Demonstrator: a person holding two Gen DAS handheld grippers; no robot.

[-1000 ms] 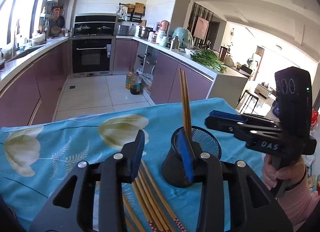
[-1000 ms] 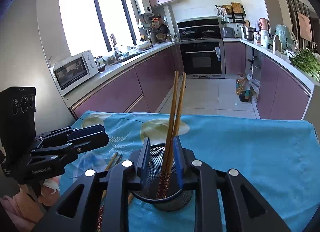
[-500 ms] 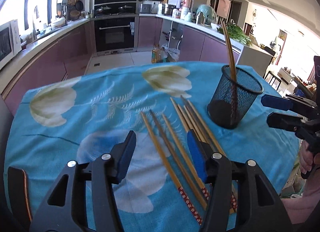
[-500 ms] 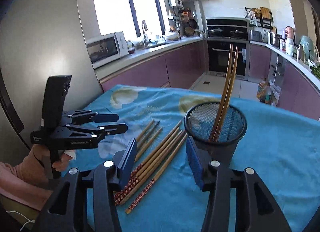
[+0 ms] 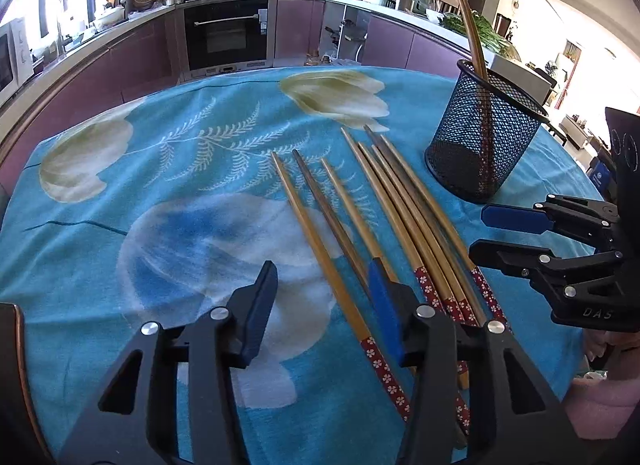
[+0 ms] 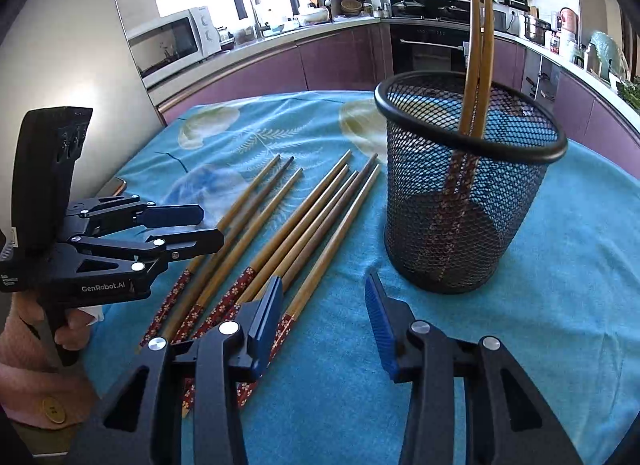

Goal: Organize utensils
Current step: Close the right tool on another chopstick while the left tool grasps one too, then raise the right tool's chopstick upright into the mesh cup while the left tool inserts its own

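Blue-padded, my left gripper hangs with jaws apart above the loose wooden chopsticks with red floral handles on the turquoise flowered tablecloth. At their 2 o'clock stands the black wire-mesh cup, holding two upright chopsticks. My right gripper, jaws apart and empty, hovers at the cup's 7 o'clock.

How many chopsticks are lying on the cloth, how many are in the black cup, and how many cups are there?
Chopsticks lying on the cloth: 7
Chopsticks standing in the cup: 2
Black mesh cup: 1
Total: 10 things
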